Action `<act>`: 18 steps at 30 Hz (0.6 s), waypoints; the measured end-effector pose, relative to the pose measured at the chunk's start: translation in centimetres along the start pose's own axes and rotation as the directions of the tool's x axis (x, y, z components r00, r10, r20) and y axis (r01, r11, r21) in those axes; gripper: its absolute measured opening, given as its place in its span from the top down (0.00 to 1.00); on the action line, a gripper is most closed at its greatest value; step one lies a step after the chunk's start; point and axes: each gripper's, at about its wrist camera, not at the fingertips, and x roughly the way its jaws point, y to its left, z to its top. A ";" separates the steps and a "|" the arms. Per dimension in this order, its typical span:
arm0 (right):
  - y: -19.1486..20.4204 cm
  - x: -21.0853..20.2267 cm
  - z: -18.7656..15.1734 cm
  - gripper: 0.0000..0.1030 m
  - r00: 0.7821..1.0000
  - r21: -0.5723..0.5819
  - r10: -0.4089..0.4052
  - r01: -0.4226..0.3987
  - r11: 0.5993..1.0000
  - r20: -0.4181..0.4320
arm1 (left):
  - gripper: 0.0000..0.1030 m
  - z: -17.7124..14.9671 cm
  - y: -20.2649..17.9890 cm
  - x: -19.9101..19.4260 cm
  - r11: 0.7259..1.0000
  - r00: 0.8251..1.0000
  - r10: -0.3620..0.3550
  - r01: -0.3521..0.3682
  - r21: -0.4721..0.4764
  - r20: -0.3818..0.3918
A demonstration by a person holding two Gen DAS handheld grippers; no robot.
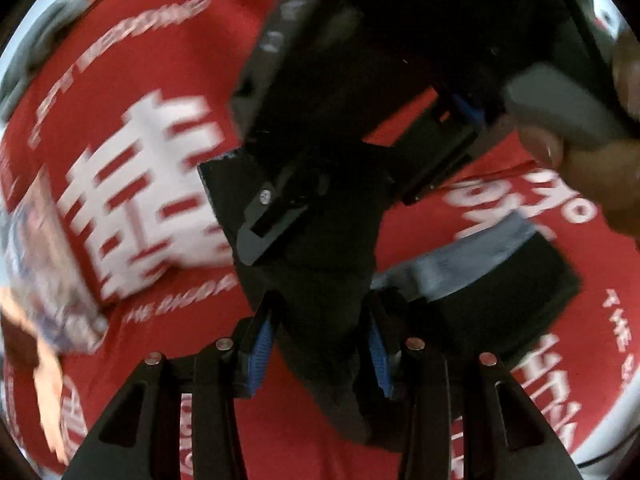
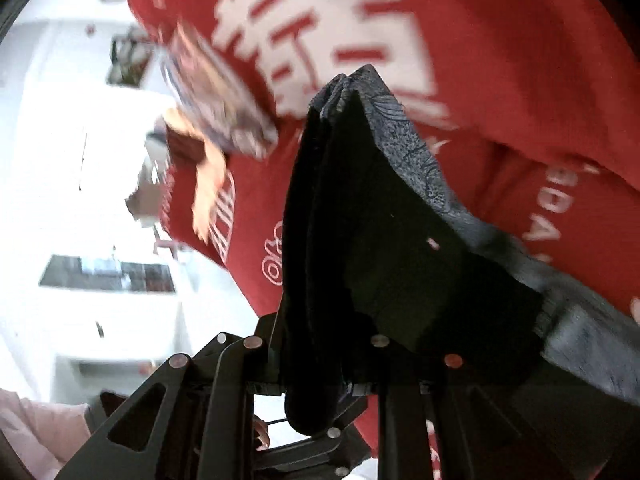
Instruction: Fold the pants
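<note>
Left gripper (image 1: 320, 344): its blue-padded fingers (image 1: 262, 350) are pressed onto a thick bunch of the black pants (image 1: 320, 280), which run up between them and out ahead.

Pants: off any surface as far as I can see, held in the air between the two tools, over a red cloth (image 1: 168, 60) printed with large white characters. I cannot tell which part of the garment each tool has.

Other tool in the left view: the black body of the right gripper (image 1: 380, 80) hangs close above the same cloth, a bare hand (image 1: 592, 168) wrapped on its handle.

Right gripper (image 2: 320, 364): black fabric (image 2: 360, 220) rises in stacked folds from between its fingers; the tips are buried, so pinching is my reading, not something plainly shown.

Beyond, right view: a bright white room to the left; everything there is smeared by motion.

Doing it well: I would keep both pinches firm, draw the tools apart until the fabric hangs flat, match the edges, then lower it onto the red cloth without letting either bunch slip.

Risk: such thick wads could slide out unevenly.
</note>
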 end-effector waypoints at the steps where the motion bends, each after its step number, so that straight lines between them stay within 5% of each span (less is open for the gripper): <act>1: -1.0 -1.9 -0.9 0.79 0.999 0.014 0.008 -0.008 1.000 0.034 | 0.59 1.1 -1.7 -0.3 0.999 0.999 -0.033 0.033 0.023 0.005; 9: -11.2 -11.8 -9.1 0.79 0.967 0.193 0.034 -0.085 0.977 0.252 | 0.56 3.7 -13.5 0.9 0.965 0.986 -0.164 0.166 0.202 -0.030; 18: -22.0 -10.5 -15.9 0.78 0.970 0.367 -0.049 -0.042 0.929 0.237 | 0.56 0.6 -22.3 6.2 0.935 0.961 -0.185 0.236 0.263 -0.204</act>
